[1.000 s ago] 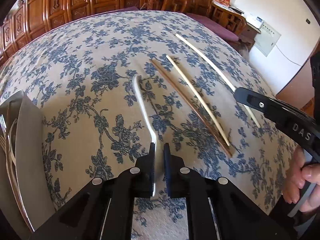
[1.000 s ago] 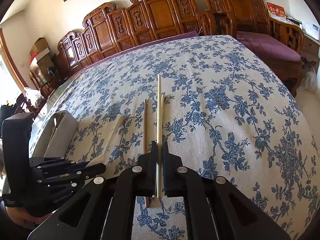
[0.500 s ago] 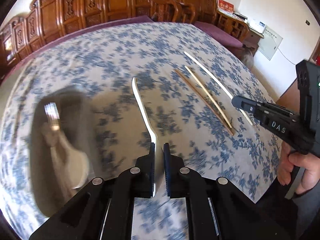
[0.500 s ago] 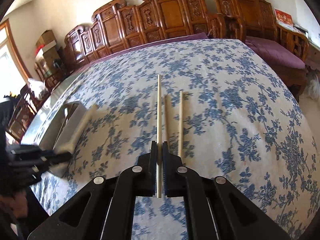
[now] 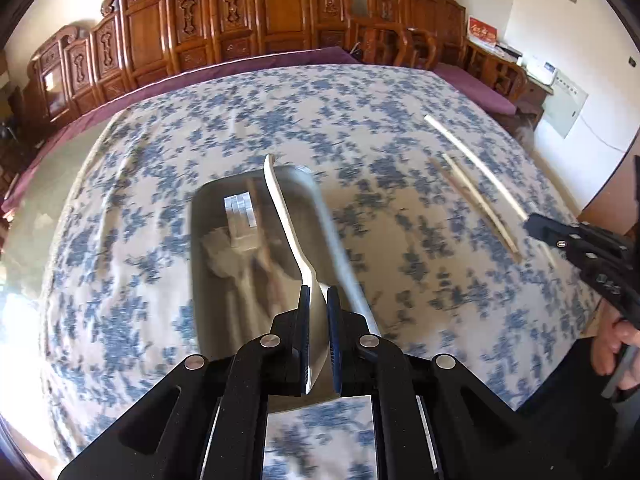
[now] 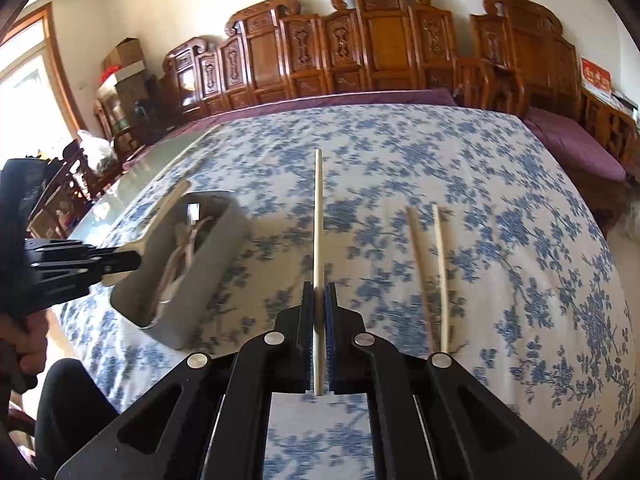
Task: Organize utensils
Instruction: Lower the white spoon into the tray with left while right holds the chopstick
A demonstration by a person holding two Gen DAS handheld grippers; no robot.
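My left gripper (image 5: 319, 294) is shut on a white spoon (image 5: 285, 216) and holds it above the grey utensil tray (image 5: 336, 236), which contains several utensils. My right gripper (image 6: 319, 292) is shut on a pale chopstick (image 6: 318, 216), lifted off the floral tablecloth. Two more chopsticks (image 6: 430, 268) lie on the cloth to its right; they also show in the left wrist view (image 5: 476, 204). The tray (image 6: 224, 248) sits to the left in the right wrist view, with the left gripper (image 6: 120, 259) and spoon over its near end. The right gripper (image 5: 560, 236) shows at the right edge of the left wrist view.
The floral tablecloth (image 6: 400, 152) covers a large table with a purple edge at the back. Carved wooden chairs (image 6: 380, 44) line the far side. The table's near edge is close below both grippers. A person's hand (image 5: 616, 344) is at the right.
My left gripper has swung left with the spoon, from above the bare cloth to over the tray. My right gripper has lifted its chopstick and shifted left, away from the two others.
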